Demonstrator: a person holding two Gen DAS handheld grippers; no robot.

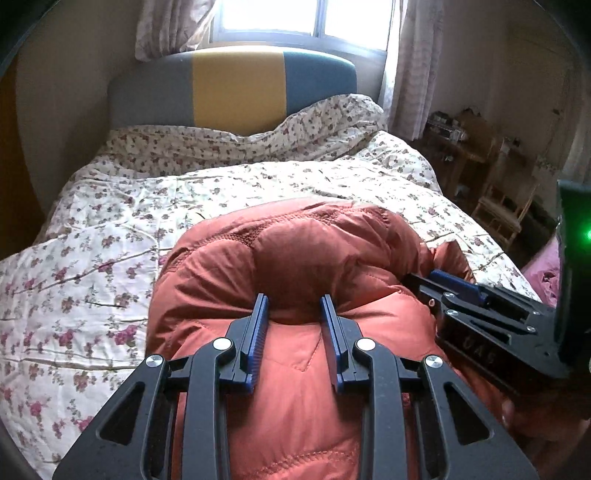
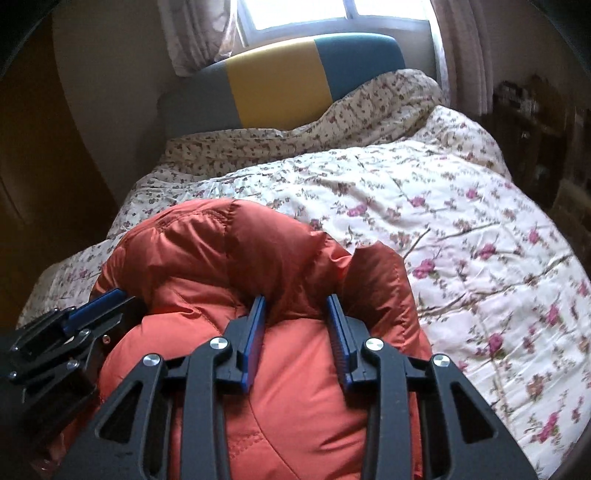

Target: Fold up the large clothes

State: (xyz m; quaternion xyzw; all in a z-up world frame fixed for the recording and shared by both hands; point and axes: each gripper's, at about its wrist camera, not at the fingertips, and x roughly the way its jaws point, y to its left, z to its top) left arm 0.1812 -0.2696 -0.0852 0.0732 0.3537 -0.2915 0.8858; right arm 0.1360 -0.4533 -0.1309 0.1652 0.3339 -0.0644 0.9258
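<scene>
A rust-orange puffy down jacket (image 1: 295,258) lies bunched on the flowered bed, and it also shows in the right wrist view (image 2: 221,251). My left gripper (image 1: 294,301) has its blue-padded fingers closed on a thick fold of the jacket. My right gripper (image 2: 296,301) grips another thick fold in the same way. The right gripper shows at the right edge of the left wrist view (image 1: 439,277), and the left gripper at the left edge of the right wrist view (image 2: 110,295). Both hold the jacket's folded edge side by side.
The bed is covered by a white flowered quilt (image 1: 92,258) with a grey, yellow and teal headboard (image 1: 236,88) under a bright window (image 1: 295,18). Wooden furniture and a chair (image 1: 506,206) stand to the right. A brown wardrobe (image 2: 37,166) is on the left.
</scene>
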